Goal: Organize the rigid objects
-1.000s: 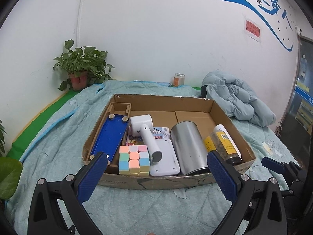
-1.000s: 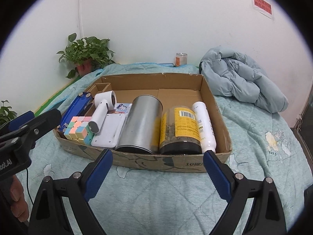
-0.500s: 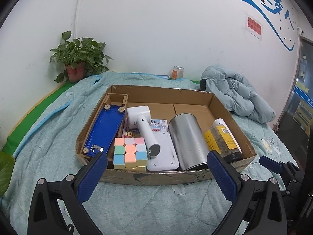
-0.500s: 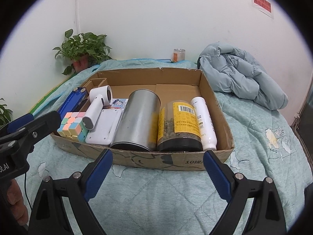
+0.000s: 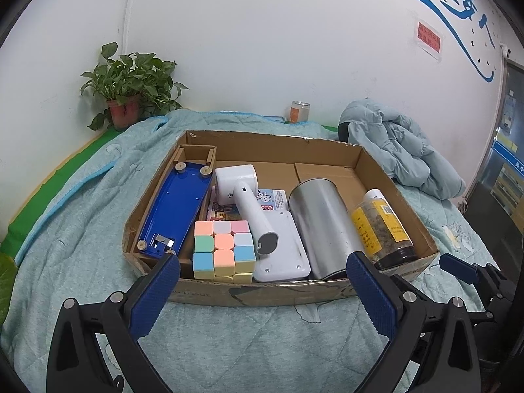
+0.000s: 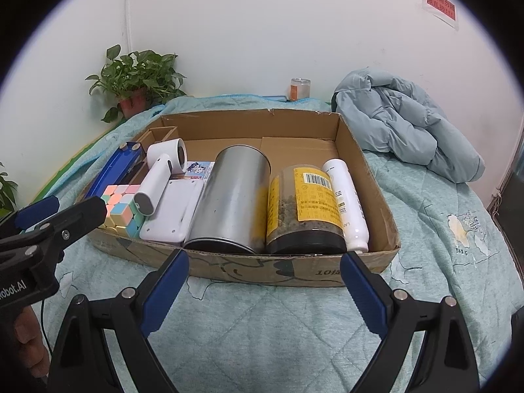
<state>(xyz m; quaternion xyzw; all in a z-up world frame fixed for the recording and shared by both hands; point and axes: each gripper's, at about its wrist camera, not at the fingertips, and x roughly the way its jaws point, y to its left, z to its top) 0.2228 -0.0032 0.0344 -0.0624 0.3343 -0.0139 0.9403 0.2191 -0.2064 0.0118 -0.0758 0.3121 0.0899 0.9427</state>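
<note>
Blue-padded left gripper [image 5: 262, 273] and right gripper [image 6: 263, 267], both spread wide and holding nothing, hover over a teal quilt [image 6: 262, 321] just before one cardboard box [image 6: 288, 270]. Inside lie one cube [image 5: 223, 249], one white dryer [image 5: 247, 203], one blue tray [image 5: 178, 208], one steel can [image 6: 234, 198], one jar [image 6: 304, 206], one bottle [image 6: 347, 203]. Beyond: one jacket [image 6: 402, 121], one plant [image 5: 131, 93], white wall.

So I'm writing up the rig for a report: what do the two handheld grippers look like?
Both look alike: black plastic frames with silver round bolts, each ending in two fingers faced with blue ribbed pads. The left gripper and the right gripper share that build. In the right wrist view the left gripper's body carries white lettering ending "obot.AI", with a thin dark cable below it.
</note>
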